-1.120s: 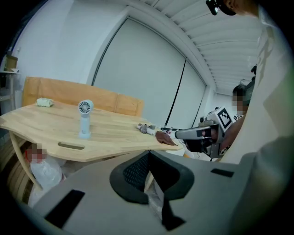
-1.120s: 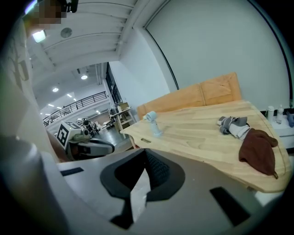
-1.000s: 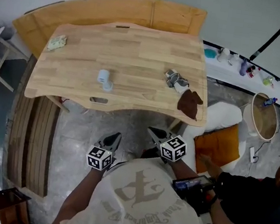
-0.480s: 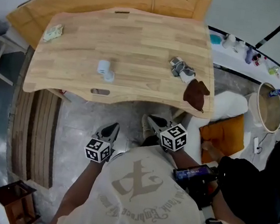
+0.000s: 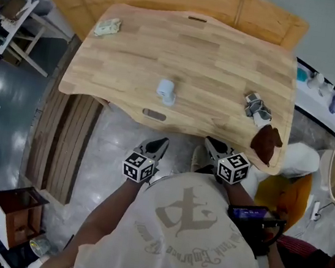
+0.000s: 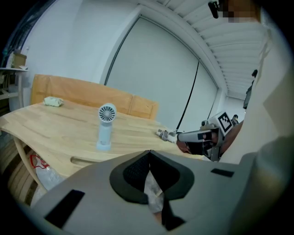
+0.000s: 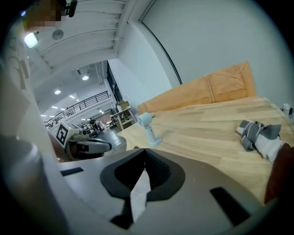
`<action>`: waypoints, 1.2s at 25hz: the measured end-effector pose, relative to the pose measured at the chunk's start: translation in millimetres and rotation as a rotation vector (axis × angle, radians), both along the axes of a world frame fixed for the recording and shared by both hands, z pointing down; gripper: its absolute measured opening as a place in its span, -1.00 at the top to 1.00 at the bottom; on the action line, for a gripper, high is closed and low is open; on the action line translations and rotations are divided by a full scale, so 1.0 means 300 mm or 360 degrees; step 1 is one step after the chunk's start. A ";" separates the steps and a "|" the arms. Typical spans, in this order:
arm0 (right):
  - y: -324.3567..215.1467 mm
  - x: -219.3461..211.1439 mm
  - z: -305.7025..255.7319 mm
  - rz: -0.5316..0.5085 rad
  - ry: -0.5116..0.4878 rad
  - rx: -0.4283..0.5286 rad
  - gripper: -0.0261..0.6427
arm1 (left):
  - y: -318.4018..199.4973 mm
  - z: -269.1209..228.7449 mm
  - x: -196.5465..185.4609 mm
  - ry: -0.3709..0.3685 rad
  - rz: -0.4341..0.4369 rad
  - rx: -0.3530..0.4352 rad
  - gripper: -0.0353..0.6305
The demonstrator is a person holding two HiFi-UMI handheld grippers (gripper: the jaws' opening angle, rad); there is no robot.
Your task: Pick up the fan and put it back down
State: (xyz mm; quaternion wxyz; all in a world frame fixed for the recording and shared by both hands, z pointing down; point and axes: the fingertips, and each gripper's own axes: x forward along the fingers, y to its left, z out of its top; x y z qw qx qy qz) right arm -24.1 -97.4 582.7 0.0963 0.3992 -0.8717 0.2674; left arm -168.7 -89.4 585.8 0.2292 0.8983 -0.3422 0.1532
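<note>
Just short of the desk (image 5: 227,64) edge, the left gripper (image 5: 157,144) and right gripper (image 5: 213,145) hover with fingers pressed together, holding nothing. The small pale-blue fan (image 5: 165,91) stands upright on its narrow base at the left gripper's twelve o'clock, well apart. Fingers arriving unopened or pinching off-centre could topple it.

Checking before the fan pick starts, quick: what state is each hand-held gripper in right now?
Left hand-held gripper: closed, holding nothing.
Right hand-held gripper: closed, holding nothing.
</note>
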 end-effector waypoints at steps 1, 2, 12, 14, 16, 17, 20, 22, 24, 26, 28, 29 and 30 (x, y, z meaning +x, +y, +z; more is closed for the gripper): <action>-0.023 0.005 0.002 -0.0006 0.0006 -0.0001 0.88 | -0.025 -0.006 0.000 0.0023 -0.0020 0.0008 0.86; -0.047 0.008 0.002 -0.0012 0.0009 0.0000 0.88 | -0.050 -0.010 -0.001 0.0035 -0.0039 0.0016 0.86; -0.263 0.035 -0.005 -0.0110 -0.0005 0.0001 0.88 | -0.244 0.016 -0.005 -0.0034 -0.0221 0.0005 0.86; -0.296 0.045 0.006 -0.0124 -0.0013 -0.0015 0.88 | -0.272 0.028 -0.013 -0.0051 -0.0285 -0.0015 0.86; -0.327 0.060 0.015 -0.0144 -0.0022 -0.0032 0.88 | -0.302 0.038 -0.015 -0.0083 -0.0351 -0.0026 0.86; -0.341 0.069 0.019 -0.0156 -0.0026 -0.0039 0.88 | -0.316 0.043 -0.013 -0.0097 -0.0379 -0.0030 0.86; -0.366 0.094 0.029 -0.0188 -0.0033 -0.0053 0.88 | -0.352 0.059 -0.004 -0.0117 -0.0447 -0.0047 0.85; -0.378 0.112 0.035 -0.0202 -0.0037 -0.0059 0.88 | -0.370 0.070 0.004 -0.0137 -0.0480 -0.0052 0.85; -0.394 0.133 0.039 -0.0200 -0.0046 -0.0059 0.88 | -0.384 0.079 0.014 -0.0170 -0.0495 -0.0048 0.85; -0.419 0.160 0.039 -0.0180 -0.0058 -0.0057 0.88 | -0.399 0.084 0.026 -0.0186 -0.0508 -0.0049 0.84; -0.442 0.183 0.035 -0.0148 -0.0071 -0.0056 0.88 | -0.412 0.085 0.038 -0.0192 -0.0514 -0.0053 0.78; -0.448 0.190 0.034 -0.0135 -0.0076 -0.0057 0.88 | -0.416 0.086 0.041 -0.0195 -0.0515 -0.0053 0.77; -0.450 0.194 0.033 -0.0127 -0.0079 -0.0057 0.88 | -0.420 0.088 0.041 -0.0198 -0.0519 -0.0055 0.75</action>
